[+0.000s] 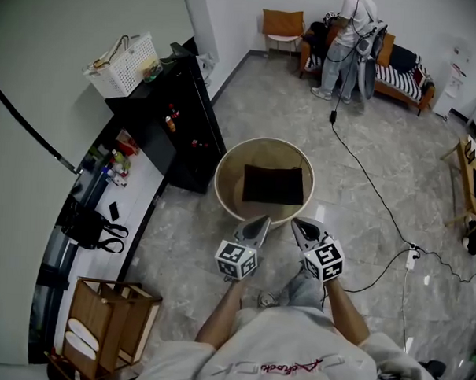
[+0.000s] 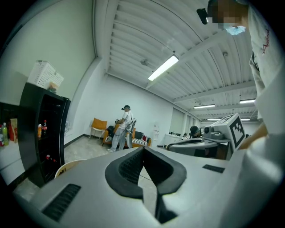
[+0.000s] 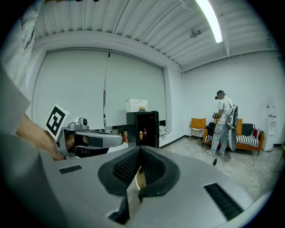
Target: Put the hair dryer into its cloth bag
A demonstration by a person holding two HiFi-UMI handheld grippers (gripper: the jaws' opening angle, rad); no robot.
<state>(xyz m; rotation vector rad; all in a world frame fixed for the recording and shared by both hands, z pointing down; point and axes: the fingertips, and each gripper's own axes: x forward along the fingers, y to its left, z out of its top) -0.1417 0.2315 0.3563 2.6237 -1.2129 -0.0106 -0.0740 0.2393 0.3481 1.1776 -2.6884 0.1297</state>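
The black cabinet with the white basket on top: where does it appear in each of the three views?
Head view: black cabinet, upper left.
Left gripper view: black cabinet at the left edge.
Right gripper view: black cabinet near the centre.
Shared landmark: the orange chair, visible in all three.

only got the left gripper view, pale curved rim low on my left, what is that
Observer: A round beige tub on the floor, just ahead of both tongs.
Operator: anything in it
Observer: A dark rectangular cloth lies flat on its bottom. It may be the bag, but I can't confirm that.
Operator: i see the right tongs' marker cube, not the tips, holding anything
Observer: No. The right tongs are shut with nothing between them.
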